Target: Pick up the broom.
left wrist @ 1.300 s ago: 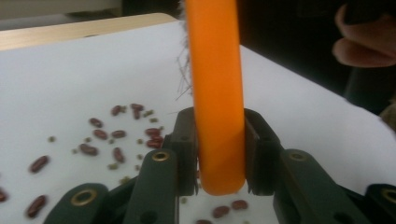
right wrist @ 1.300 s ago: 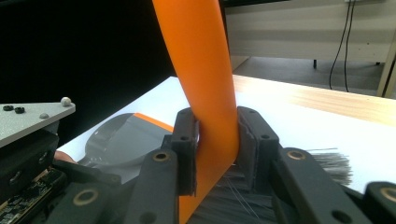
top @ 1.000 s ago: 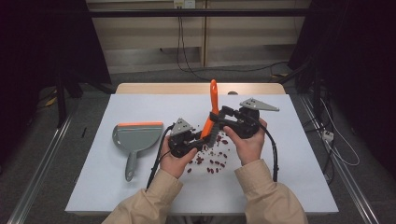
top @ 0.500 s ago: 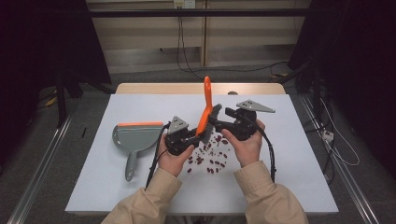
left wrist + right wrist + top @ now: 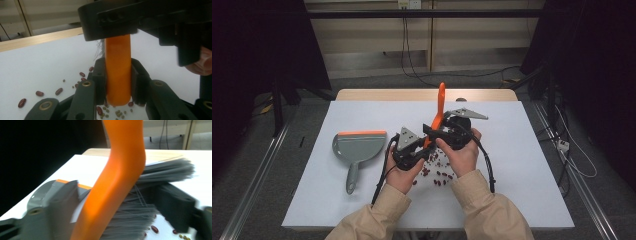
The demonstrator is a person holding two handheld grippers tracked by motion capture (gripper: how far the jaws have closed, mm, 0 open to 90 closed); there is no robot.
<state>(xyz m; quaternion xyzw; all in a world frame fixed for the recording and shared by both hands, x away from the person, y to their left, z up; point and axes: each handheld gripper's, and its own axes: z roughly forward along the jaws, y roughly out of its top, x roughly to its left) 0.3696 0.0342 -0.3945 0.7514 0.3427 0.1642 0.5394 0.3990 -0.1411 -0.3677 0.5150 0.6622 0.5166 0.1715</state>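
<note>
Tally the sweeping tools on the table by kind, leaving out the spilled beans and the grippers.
Orange-handled brush: 1
Grey dustpan with orange edge: 1
Total: 2

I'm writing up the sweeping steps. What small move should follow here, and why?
Probably close the right gripper on the brush handle. The left gripper clamps it low down, while the right's jaws, which have just been closing, stand either side without pressing; beans lie unswept.
</note>
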